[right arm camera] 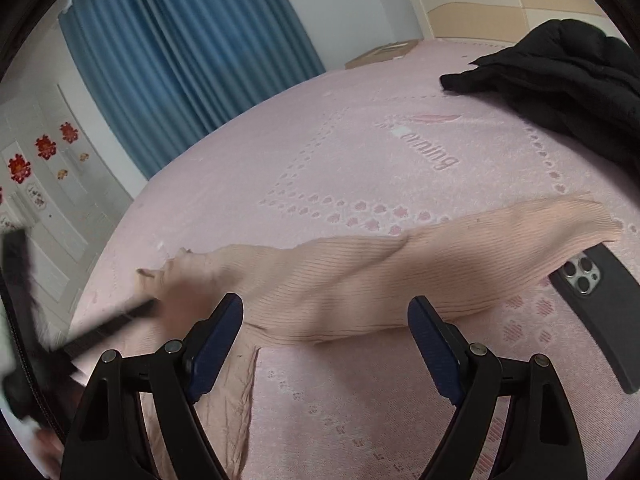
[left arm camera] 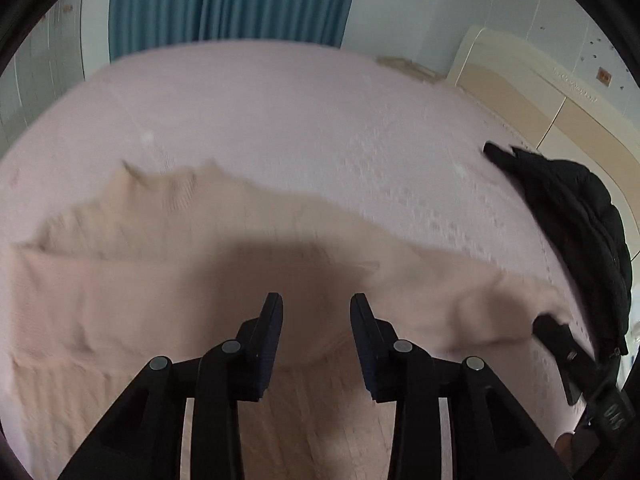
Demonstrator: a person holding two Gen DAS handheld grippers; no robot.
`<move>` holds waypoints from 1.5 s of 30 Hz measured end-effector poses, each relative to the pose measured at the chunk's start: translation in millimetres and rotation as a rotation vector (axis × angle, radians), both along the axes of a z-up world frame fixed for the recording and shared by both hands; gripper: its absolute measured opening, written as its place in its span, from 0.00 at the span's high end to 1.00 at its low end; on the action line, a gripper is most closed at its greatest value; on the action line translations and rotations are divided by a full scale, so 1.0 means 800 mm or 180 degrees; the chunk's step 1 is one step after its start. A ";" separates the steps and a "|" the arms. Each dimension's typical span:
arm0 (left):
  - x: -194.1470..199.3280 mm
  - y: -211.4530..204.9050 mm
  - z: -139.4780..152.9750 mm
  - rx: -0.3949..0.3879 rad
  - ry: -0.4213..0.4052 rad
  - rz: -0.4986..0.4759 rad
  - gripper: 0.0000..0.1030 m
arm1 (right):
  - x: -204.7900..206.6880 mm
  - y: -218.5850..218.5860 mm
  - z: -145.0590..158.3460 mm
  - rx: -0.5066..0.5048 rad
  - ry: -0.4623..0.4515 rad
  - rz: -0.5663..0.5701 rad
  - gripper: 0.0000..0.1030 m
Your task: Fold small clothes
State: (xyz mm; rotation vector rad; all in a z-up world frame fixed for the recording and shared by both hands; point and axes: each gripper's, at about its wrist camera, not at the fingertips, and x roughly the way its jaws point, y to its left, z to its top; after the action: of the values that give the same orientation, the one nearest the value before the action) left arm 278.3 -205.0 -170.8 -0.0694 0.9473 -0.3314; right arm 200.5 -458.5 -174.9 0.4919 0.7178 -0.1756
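Note:
A pale peach ribbed knit sweater lies on the pink bedspread. In the right wrist view its sleeve stretches out to the right, the cuff resting on a black phone. My left gripper is open and empty, hovering just above the sweater's body. My right gripper is open wide and empty, just above the sleeve. The left gripper also shows blurred at the left edge of the right wrist view, its tip on the sweater's collar end. The right gripper's open state does not show in the left wrist view.
A black puffer jacket lies at the bed's far right, also in the left wrist view. A cream headboard stands behind it. Blue curtains and a white wardrobe stand beyond the bed's far edge.

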 end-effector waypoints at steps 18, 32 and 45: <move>-0.033 0.300 -0.008 -0.0220 -0.0173 0.1360 0.23 | 0.075 0.106 -0.044 -0.0026 0.0424 0.0684 0.45; -0.016 0.362 -0.037 -0.0406 -0.0120 0.1550 0.23 | 0.080 0.138 -0.045 -0.0370 0.0328 0.0743 0.96; 0.011 0.342 -0.050 -0.0159 0.0030 0.1656 0.25 | 0.066 0.134 -0.063 -0.0437 0.0670 0.0810 0.89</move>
State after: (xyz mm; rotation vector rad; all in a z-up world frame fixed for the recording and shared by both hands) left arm 287.1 68.2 -210.8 -0.3563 0.8952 0.1267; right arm 253.3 -351.6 -225.1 0.2496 0.9599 -0.0372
